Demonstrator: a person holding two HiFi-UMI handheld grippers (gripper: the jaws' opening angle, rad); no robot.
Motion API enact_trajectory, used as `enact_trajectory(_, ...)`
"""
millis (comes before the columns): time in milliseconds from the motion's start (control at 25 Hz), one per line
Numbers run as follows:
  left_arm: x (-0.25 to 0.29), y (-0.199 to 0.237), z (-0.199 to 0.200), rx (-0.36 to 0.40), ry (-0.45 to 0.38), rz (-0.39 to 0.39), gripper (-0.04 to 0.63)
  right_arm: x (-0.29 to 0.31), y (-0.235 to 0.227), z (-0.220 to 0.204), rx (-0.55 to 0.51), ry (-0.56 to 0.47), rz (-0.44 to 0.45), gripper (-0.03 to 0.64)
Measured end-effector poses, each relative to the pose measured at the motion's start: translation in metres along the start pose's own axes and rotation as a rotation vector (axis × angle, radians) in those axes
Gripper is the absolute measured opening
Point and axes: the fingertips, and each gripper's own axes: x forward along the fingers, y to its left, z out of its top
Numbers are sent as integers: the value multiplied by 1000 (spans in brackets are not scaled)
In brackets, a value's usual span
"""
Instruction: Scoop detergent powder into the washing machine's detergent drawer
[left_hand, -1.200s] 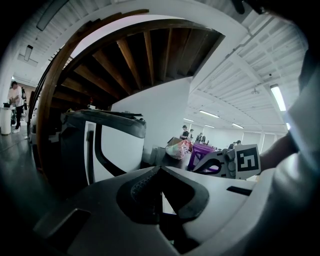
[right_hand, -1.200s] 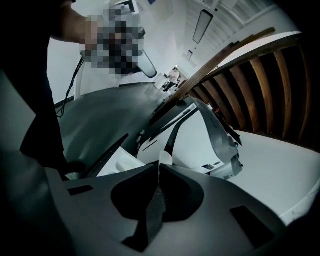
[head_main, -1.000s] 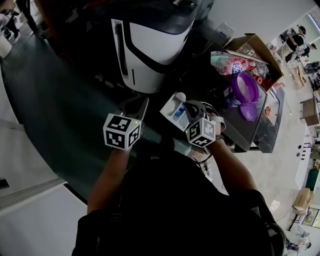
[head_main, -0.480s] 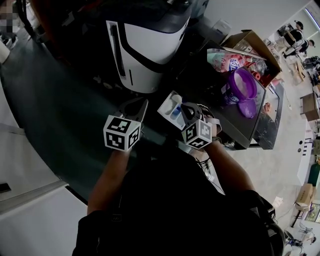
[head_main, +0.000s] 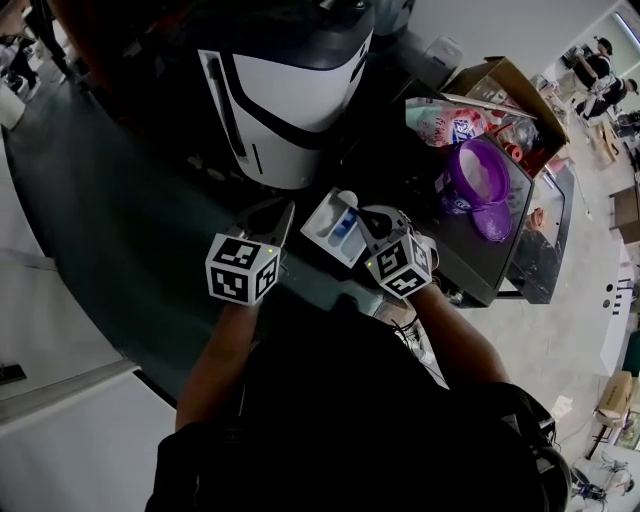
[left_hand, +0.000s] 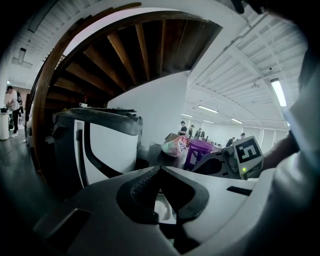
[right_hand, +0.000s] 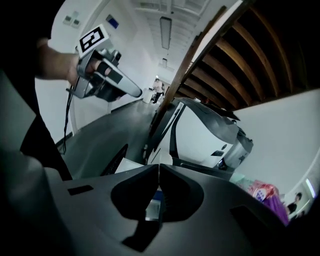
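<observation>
2 jaw pairs are pressing together: my left gripper (head_main: 291, 206) on nothing, right gripper (head_main: 366, 216) on the scoop (head_main: 347, 197), drawer (head_main: 318, 232) just beneath; I'm judging slow tipping avoids spills.

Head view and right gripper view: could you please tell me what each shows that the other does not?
Only the head view shows the brown cardboard box and the right hand-held gripper from outside. Only the right gripper view shows brown wooden stair beams overhead and its own jaws together. Both show the white-and-black washing machine, the white plastic detergent drawer and the left hand-held gripper.
</observation>
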Motion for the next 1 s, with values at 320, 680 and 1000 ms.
enact_trajectory(320,29,-21,5,-2,36,21,8,-14,-26,-14,236,-105,86,21)
enact_trajectory(680,56,-43,11,10,64,29,8,-28,-44,-36,391,-169,150,21)
enact_trajectory(1000,77,-61,20,27,63,22,9,-43,-59,-54,451,-204,153,21)
